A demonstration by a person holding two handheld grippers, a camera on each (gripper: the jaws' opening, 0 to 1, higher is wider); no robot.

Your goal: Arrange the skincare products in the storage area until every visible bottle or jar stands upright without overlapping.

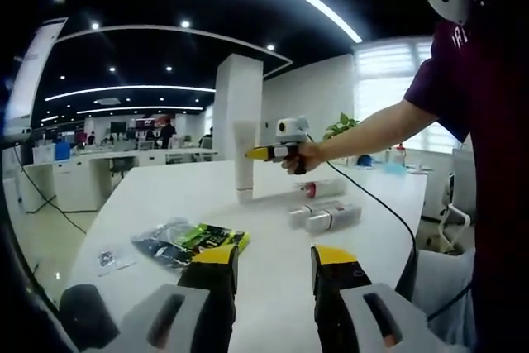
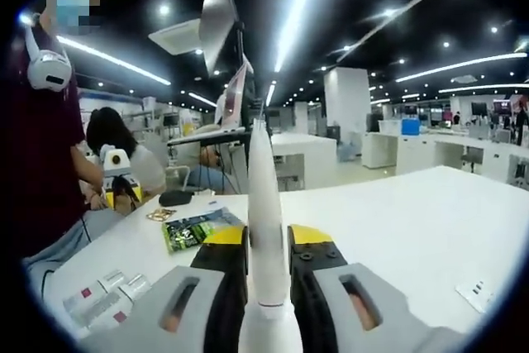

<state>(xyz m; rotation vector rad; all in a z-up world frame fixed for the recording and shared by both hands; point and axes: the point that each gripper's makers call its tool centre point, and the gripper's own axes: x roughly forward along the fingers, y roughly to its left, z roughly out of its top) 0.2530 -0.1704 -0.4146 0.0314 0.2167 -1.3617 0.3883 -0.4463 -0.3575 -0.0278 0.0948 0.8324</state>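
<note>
The tall white plastic tube is slim and smooth, wide at its cap and flat and narrow at its top edge. It stands upright, cap down, on the white counter. The right tongs hold it: their yellow-tipped black jaws press on its lower part from both sides. In the left gripper view the same tube stands near the middle of the counter, and the right tongs reach it from the side, carried by a person's hand.

Just beside the tube, a few small white tubes and boxes with red marks lie flat on the counter, close together; I cannot tell whether they touch. In the right gripper view they lie at the lower left.

A green and black plastic packet lies flat nearer to the left tongs. These tongs hover above the counter with the jaws apart and nothing between them.
</note>
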